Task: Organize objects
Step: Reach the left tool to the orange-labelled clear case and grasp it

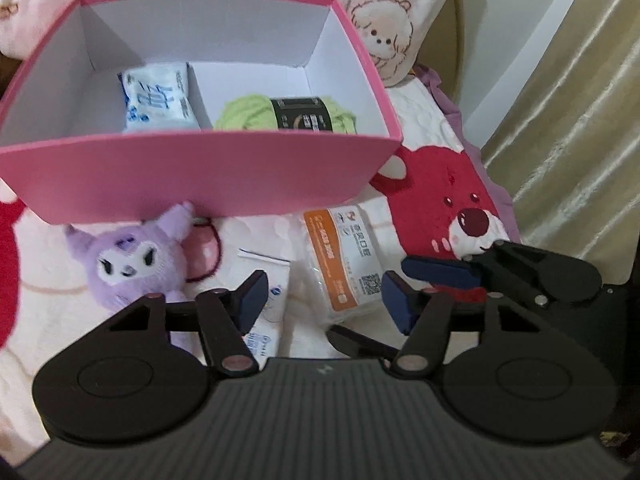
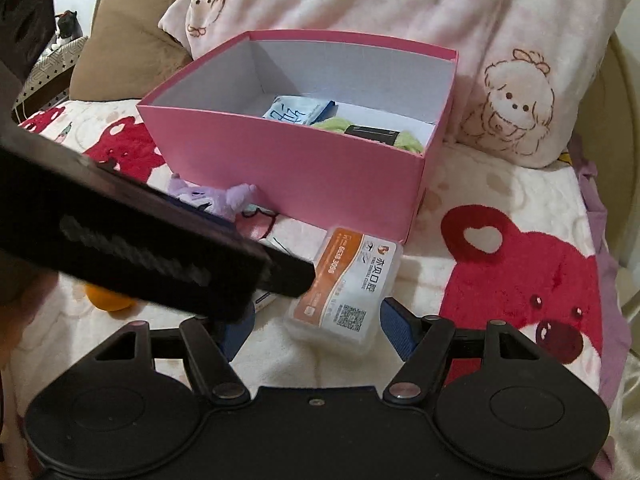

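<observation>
A pink box (image 1: 192,176) (image 2: 304,176) stands on the bed and holds a blue-and-white packet (image 1: 156,98) (image 2: 298,112) and a green yarn ball (image 1: 288,114) (image 2: 372,134). In front of it lie a purple plush toy (image 1: 128,264) (image 2: 224,198), a white tube (image 1: 266,304) and an orange-and-white tissue pack (image 1: 344,260) (image 2: 348,288). My left gripper (image 1: 326,302) is open and empty, hovering above the tube and the pack. My right gripper (image 2: 316,328) is open and empty, just short of the tissue pack; it shows in the left wrist view (image 1: 416,284).
A cream blanket with red bear prints (image 1: 448,204) (image 2: 528,280) covers the bed. A pink pillow (image 2: 400,20) lies behind the box. An orange object (image 2: 110,300) lies at the left. The left gripper's body (image 2: 140,248) crosses the right wrist view. A curtain (image 1: 560,120) hangs at right.
</observation>
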`<state>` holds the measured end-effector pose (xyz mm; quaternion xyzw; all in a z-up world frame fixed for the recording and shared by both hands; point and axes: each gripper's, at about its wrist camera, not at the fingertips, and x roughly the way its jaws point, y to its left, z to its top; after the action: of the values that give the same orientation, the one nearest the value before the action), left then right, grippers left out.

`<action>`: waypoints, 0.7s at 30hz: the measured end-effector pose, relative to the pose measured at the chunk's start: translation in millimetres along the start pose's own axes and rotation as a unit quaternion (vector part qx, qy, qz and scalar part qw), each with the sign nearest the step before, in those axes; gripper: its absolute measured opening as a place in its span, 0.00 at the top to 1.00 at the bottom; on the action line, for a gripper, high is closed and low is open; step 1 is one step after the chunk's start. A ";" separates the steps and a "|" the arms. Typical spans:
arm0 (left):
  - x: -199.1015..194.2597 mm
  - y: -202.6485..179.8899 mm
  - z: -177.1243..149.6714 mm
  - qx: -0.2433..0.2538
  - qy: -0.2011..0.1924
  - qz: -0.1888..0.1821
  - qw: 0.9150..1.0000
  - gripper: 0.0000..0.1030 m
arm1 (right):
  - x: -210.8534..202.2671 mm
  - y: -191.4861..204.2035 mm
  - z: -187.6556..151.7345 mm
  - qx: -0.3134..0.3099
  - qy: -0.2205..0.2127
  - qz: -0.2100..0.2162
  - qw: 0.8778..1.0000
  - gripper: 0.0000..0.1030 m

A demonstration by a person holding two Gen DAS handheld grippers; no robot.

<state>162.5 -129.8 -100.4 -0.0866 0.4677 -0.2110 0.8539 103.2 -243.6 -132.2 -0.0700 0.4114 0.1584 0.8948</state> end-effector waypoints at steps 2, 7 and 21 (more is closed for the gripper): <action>5.8 1.1 -1.4 -0.010 0.002 -0.009 1.000 0.49 | 3.5 -1.9 0.2 0.007 0.003 -0.001 1.000 0.28; 20.5 1.2 -1.7 -0.023 0.008 -0.026 0.999 0.65 | 14.2 -11.1 -2.0 0.036 0.023 0.011 0.999 0.28; 44.1 3.8 0.9 -0.090 0.034 -0.027 0.995 0.71 | 39.3 -24.1 -7.1 0.073 0.055 0.017 0.996 0.34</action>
<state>185.1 -145.9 -134.8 -0.1682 0.5111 -0.1935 0.8204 130.3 -259.2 -166.7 -0.0062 0.4713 0.1387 0.8710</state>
